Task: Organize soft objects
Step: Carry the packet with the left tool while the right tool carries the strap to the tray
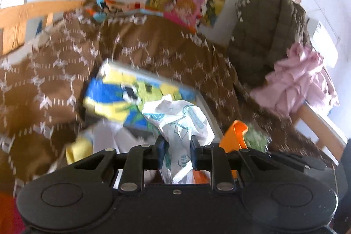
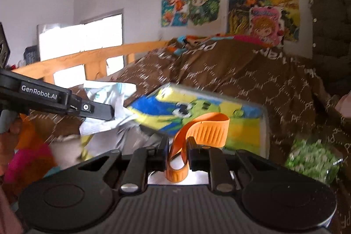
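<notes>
The left gripper [image 1: 177,146] has its jaws drawn nearly together, pinching a crumpled white packet with teal print [image 1: 182,122] that bulges up above them; seen from the right wrist, the same gripper [image 2: 110,112] reaches in from the left with the packet [image 2: 109,106] bunched at its tip. The right gripper [image 2: 178,149] has its jaws narrowed on a folded orange band [image 2: 197,131], whose ribbed loop stands up over them and whose lower bend hangs below. Just beyond both lies a flat blue, yellow and green cartoon-printed pack [image 2: 197,115], tilted on a brown patterned blanket [image 2: 241,76] that covers the bed. Whether the pack holds anything cannot be told. A green speckled bundle [image 2: 311,159] sits at the right, near the blanket's edge. The wooden bed rail [image 2: 92,58] closes the far left side, and a dark quilted coat [image 1: 267,36] and pink cloth [image 1: 300,82] crowd the right, leaving open blanket between them
</notes>
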Demonstrator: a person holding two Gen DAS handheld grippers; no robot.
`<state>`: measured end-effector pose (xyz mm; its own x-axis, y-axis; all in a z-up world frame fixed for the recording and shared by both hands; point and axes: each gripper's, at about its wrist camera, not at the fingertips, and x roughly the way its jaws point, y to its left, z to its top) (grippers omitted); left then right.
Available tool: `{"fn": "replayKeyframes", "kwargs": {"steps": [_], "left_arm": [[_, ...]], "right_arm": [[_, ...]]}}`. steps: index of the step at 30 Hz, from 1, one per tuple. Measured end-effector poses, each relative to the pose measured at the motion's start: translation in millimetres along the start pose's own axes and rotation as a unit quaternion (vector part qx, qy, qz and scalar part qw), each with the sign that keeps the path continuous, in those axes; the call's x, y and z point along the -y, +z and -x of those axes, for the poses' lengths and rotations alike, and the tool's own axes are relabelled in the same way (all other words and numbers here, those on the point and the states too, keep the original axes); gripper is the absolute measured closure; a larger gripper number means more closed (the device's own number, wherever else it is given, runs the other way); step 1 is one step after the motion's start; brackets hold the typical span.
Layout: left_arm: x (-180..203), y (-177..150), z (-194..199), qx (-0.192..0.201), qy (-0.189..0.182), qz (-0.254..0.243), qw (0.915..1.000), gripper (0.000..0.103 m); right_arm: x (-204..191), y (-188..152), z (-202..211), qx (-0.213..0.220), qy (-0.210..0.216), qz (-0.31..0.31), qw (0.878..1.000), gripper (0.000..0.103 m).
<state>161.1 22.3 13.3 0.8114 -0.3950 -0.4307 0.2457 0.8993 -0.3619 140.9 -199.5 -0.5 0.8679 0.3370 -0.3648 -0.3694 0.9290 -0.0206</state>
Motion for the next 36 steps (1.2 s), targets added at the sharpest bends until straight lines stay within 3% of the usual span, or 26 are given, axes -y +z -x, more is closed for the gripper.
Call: {"fn": "replayKeyframes", "kwargs": {"steps": [6,15,18,28,36], "left_arm": [[-13.9,25.9,-55.4,0.021,0.016,0.009,0.9996,0.079],[-64.1,48.2,-131.2,0.024,0.029,0.086,0.9956,0.078],[-77.3,49.8,-152.3,0.013,0.029,0.106,0.9938,0.078],[-98.5,39.0,-185.8,-0.049,0.050,0.104,0.9921,0.078],[-87.6,41.0,-190.4,-0.092,0.081,0.069,0.9901,0.075]], "right_arm": [[22.2,17.4,-48.4,0.011,-0.013,-0.029,0.999,0.084],[41.8,17.4,-127.2,-0.019,-0.010,-0.056,0.998,0.084],[45.8,12.7,-147.4,-0.031,-0.012,-0.063,0.997,0.084],[52.2,10.7,-185.2,-0.064,-0.010,-0.077,0.995,0.083],[52.2,13.1,-184.2,-0.065,-0.012,-0.082,0.994,0.071]]}}
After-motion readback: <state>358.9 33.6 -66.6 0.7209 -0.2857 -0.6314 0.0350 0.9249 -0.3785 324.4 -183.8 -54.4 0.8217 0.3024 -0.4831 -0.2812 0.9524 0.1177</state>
